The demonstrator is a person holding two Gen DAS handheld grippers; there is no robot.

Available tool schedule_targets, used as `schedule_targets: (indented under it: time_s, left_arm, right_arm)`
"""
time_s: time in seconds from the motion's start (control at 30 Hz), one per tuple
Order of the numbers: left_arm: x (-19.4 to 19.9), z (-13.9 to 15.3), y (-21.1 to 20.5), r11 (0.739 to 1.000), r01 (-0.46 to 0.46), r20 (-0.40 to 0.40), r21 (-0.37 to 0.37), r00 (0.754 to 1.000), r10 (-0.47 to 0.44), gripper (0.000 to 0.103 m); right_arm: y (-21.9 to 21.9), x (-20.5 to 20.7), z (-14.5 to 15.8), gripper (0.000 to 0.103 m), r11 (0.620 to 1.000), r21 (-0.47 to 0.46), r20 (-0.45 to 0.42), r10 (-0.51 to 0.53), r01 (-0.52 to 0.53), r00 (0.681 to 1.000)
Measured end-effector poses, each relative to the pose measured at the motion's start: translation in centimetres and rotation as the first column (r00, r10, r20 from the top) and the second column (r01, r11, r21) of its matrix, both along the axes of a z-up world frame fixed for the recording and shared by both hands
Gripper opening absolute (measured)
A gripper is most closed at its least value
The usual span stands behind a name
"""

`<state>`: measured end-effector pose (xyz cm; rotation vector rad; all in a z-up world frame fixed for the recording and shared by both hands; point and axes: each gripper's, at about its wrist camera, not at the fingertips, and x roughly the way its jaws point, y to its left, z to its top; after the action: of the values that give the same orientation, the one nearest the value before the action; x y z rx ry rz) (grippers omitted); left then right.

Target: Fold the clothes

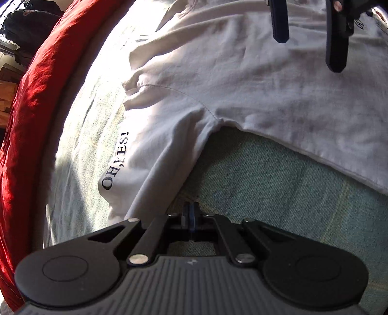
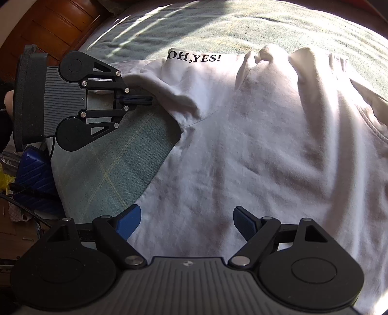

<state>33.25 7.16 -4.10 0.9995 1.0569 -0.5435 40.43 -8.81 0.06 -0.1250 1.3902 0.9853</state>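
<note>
A white T-shirt (image 2: pixel 254 150) printed "OH,YES!" lies spread on a green bedsheet (image 2: pixel 109 169); the left wrist view shows its sleeve (image 1: pixel 157 155) and body. My left gripper (image 1: pixel 190 208) is shut, its tips at the sleeve's edge over the sheet (image 1: pixel 266 193). Whether any cloth is pinched between them I cannot tell. The right wrist view shows that gripper (image 2: pixel 148 99) from the side, pointing at the sleeve (image 2: pixel 174 94). My right gripper (image 2: pixel 186 224) stands open over the shirt's body with nothing between its blue pads (image 2: pixel 128 223). It also shows at the top of the left wrist view (image 1: pixel 308 38).
A red blanket (image 1: pixel 31 109) runs along the bed's left side. Dark wooden furniture (image 2: pixel 55 21) stands beyond the bed's corner. A blue object (image 2: pixel 34 174) and cables lie beside the bed. A hand (image 2: pixel 8 101) holds the left gripper.
</note>
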Motion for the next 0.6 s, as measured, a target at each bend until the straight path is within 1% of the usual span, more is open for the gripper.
schedule_targets:
  time_s: [0.03, 0.07, 0.1, 0.13, 0.17, 0.2, 0.23, 0.27, 0.3, 0.33, 0.4, 0.5, 0.57, 0.6]
  left_arm:
    - [-0.5, 0.0, 0.0, 1.000, -0.017, -0.022, -0.010, 1.000, 0.017, 0.000]
    - [-0.7, -0.1, 0.5, 0.996, -0.082, -0.033, -0.033, 0.996, 0.081, 0.005]
    - [-0.5, 0.2, 1.7, 0.978, -0.194, -0.048, -0.081, 0.981, 0.190, 0.006]
    - [-0.2, 0.5, 3.0, 0.943, -0.306, -0.068, -0.129, 0.952, 0.299, 0.006]
    - [0.1, 0.8, 4.3, 0.894, -0.414, -0.094, -0.174, 0.910, 0.403, 0.007]
    - [0.3, 1.1, 5.5, 0.830, -0.515, -0.125, -0.215, 0.857, 0.500, 0.007]
    - [0.4, 1.4, 7.1, 0.762, -0.595, -0.148, -0.256, 0.803, 0.577, 0.008]
    - [0.4, 1.7, 8.6, 0.685, -0.667, -0.174, -0.294, 0.742, 0.647, 0.009]
    - [0.2, 2.0, 10.7, 0.587, -0.735, -0.193, -0.340, 0.665, 0.721, 0.008]
    - [-0.1, 2.3, 12.7, 0.478, -0.791, -0.217, -0.382, 0.580, 0.785, 0.009]
    - [-1.0, 1.8, 16.1, 0.314, -0.846, -0.238, -0.430, 0.442, 0.865, 0.008]
    - [-2.4, 1.1, 21.2, 0.058, -0.871, -0.284, -0.488, 0.221, 0.933, 0.013]
    - [-2.7, 0.4, 23.5, -0.041, -0.868, -0.301, -0.494, 0.127, 0.945, 0.014]
    - [-2.9, 0.0, 24.5, -0.077, -0.858, -0.316, -0.507, 0.101, 0.943, 0.014]
  right_arm:
    - [0.0, 0.0, 0.0, 0.087, 1.000, 0.003, -0.001, -0.001, 0.001, 1.000]
    - [0.0, 0.1, 0.1, 0.087, 1.000, 0.009, 0.000, -0.001, 0.001, 1.000]
    - [0.0, 0.2, 0.3, 0.087, 1.000, 0.016, 0.002, 0.000, 0.000, 1.000]
    - [0.0, 0.3, 0.4, 0.087, 1.000, 0.022, 0.005, 0.002, -0.002, 1.000]
    - [0.2, 0.3, 0.6, 0.087, 1.000, 0.026, 0.013, 0.006, -0.006, 1.000]
    - [0.3, 0.3, 0.8, 0.087, 0.999, 0.031, 0.023, 0.011, -0.012, 1.000]
    - [0.5, 0.3, 0.9, 0.087, 0.999, 0.036, 0.030, 0.019, -0.020, 0.999]
    - [0.8, 0.3, 1.0, 0.087, 0.999, 0.040, 0.038, 0.028, -0.030, 0.999]
    - [1.1, 0.2, 1.1, 0.087, 0.998, 0.042, 0.044, 0.039, -0.041, 0.998]
    - [1.3, 0.1, 1.2, 0.087, 0.998, 0.045, 0.051, 0.050, -0.052, 0.997]
    - [2.0, -0.2, 1.3, 0.087, 0.996, 0.049, 0.059, 0.076, -0.079, 0.995]
    - [2.9, -0.7, 1.6, 0.087, 0.991, 0.073, 0.076, 0.105, -0.111, 0.991]
    - [3.7, -1.2, 1.8, 0.086, 0.985, 0.094, 0.081, 0.138, -0.145, 0.987]
    - [4.2, -1.4, 1.9, 0.086, 0.981, 0.103, 0.089, 0.156, -0.165, 0.984]
